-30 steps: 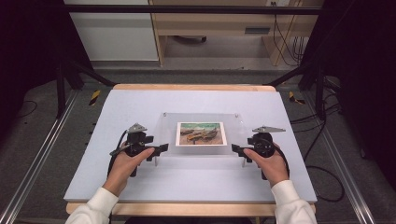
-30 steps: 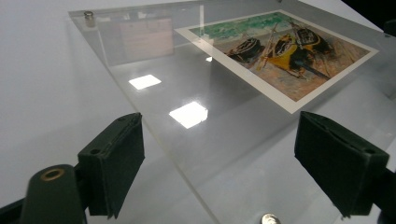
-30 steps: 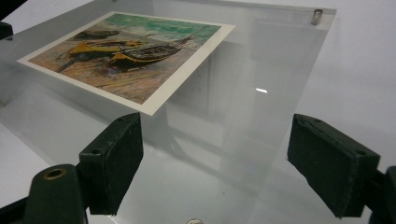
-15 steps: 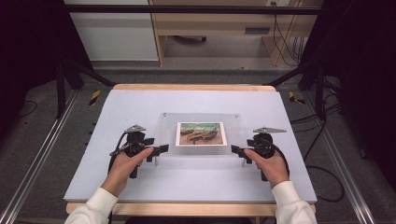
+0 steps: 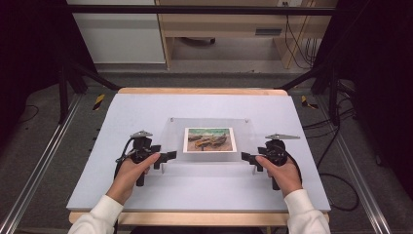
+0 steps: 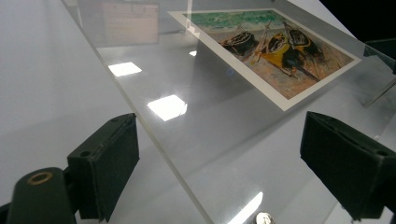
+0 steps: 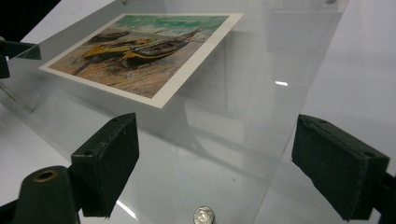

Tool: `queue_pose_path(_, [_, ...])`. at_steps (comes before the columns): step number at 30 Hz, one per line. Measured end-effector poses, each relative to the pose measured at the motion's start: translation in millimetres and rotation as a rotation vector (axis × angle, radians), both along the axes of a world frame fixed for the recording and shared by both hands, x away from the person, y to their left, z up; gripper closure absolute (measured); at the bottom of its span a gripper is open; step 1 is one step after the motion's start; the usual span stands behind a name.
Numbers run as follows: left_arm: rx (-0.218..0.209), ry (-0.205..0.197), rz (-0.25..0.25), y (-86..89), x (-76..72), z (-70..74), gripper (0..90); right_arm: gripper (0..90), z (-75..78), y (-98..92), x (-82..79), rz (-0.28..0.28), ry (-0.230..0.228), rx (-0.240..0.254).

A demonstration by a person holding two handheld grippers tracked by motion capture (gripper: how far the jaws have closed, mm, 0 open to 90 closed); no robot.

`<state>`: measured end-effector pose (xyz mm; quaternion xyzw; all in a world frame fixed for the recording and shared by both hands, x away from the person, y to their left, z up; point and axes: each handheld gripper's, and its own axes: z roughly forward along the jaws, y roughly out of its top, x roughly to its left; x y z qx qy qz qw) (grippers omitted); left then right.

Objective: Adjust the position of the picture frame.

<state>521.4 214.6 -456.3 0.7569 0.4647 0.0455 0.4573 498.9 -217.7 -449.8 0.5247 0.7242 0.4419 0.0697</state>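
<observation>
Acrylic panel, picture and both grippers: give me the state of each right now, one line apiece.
Clear acrylic panel: flat above the table on small metal standoffs, ungripped.
Boat picture: lying flat on the panel, face up.
Left gripper: open, jaws straddling the panel's left edge.
Right gripper: open, jaws straddling the panel's right edge.
Metal standoff: in place at the panel's corner.

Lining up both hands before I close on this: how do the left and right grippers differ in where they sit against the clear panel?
The left gripper points at the clear panel's near-left corner; the right gripper points at its near-right corner. From the left gripper, the boat picture lies up and to the right; from the right gripper, up and to the left. Both have open jaws straddling a panel edge, a metal screw head by each.
</observation>
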Motion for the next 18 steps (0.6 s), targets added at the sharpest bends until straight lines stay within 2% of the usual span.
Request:
queue_pose_path(4, [-0.037,0.033,-0.011,-1.8,0.8,-2.6,10.8,14.3,-2.2,-1.4,2.4,-0.001,0.018,0.020])
queue_pose_path(9, [-0.036,0.032,-0.011,-2.7,2.3,-3.2,10.3,14.4,-2.2,-1.5,2.3,0.000,0.019,0.021])
queue_pose_path(13, [-0.035,0.031,-0.010,-2.7,2.2,-3.2,10.3,14.3,-2.4,-2.6,2.3,0.004,0.032,0.030])
queue_pose_path(16, [-0.033,0.030,-0.010,-2.8,2.3,-3.0,10.4,14.3,-3.0,-2.9,2.4,0.021,0.066,0.057])
queue_pose_path(18, [-0.033,0.031,-0.009,-2.9,2.3,-3.0,10.4,14.2,-3.1,-2.5,2.4,0.019,0.064,0.056])
